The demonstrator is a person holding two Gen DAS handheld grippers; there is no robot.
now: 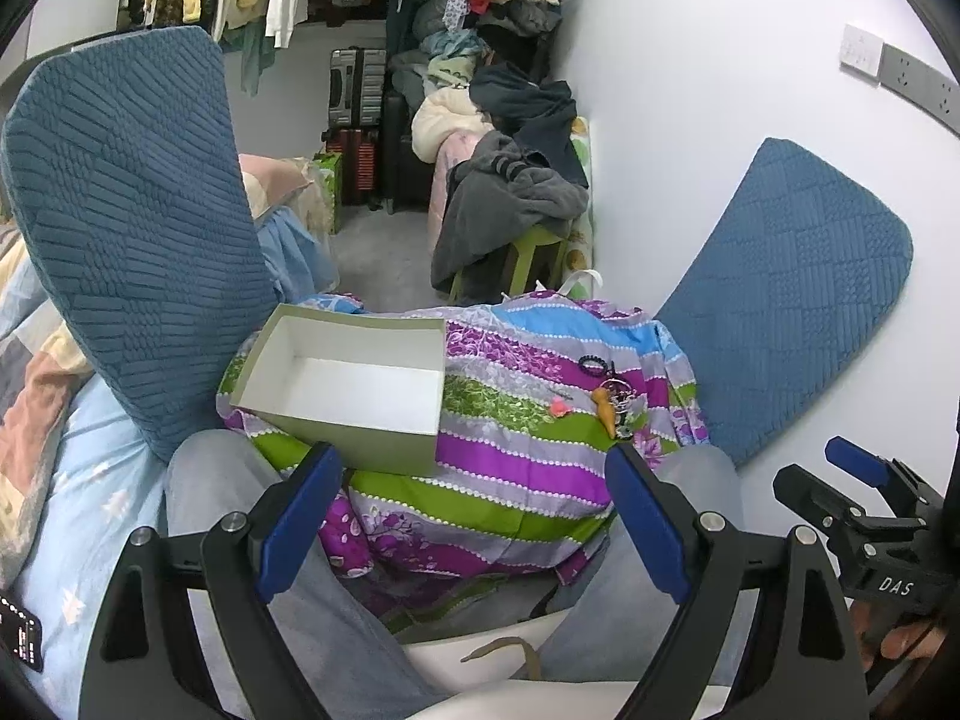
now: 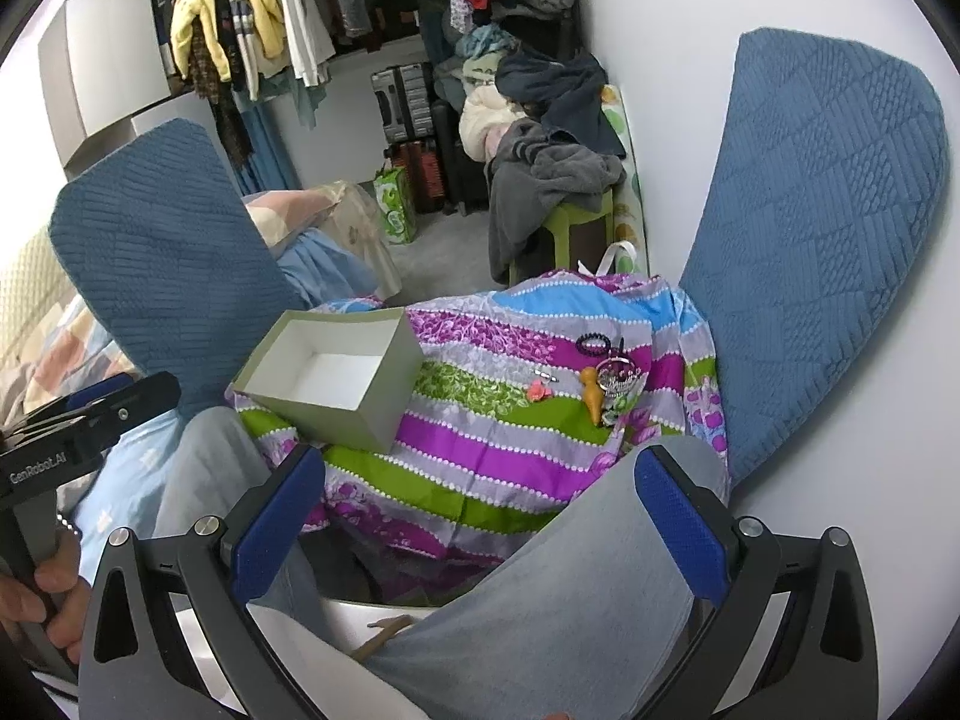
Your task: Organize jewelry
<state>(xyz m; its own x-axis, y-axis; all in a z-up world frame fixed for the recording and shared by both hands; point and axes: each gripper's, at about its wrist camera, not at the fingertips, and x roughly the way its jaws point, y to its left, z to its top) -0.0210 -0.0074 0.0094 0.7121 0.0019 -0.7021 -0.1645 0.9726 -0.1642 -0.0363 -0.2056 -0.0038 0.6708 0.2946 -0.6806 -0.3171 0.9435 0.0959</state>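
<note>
An empty grey-green box with a white inside (image 1: 354, 384) (image 2: 336, 378) sits on a striped purple, green and blue cloth bundle (image 1: 516, 468) (image 2: 480, 438). To its right on the cloth lie small pieces: a black beaded bracelet (image 1: 591, 366) (image 2: 591, 343), a pink flower clip (image 1: 559, 407) (image 2: 539, 390), an orange carrot-shaped charm (image 1: 606, 414) (image 2: 593, 396) and a tangle of silver rings (image 1: 621, 396) (image 2: 618, 378). My left gripper (image 1: 474, 516) is open and empty, below the box. My right gripper (image 2: 480, 522) is open and empty, below the cloth; it also shows in the left wrist view (image 1: 864, 480).
Two blue quilted cushions (image 1: 132, 228) (image 2: 828, 228) stand left and right of the bundle. The person's grey-trousered knees (image 2: 540, 600) flank it. A light blue bedsheet (image 1: 90, 480) lies at left. Behind are a clothes-piled green stool (image 1: 528, 240), suitcases (image 1: 357, 120) and hanging clothes.
</note>
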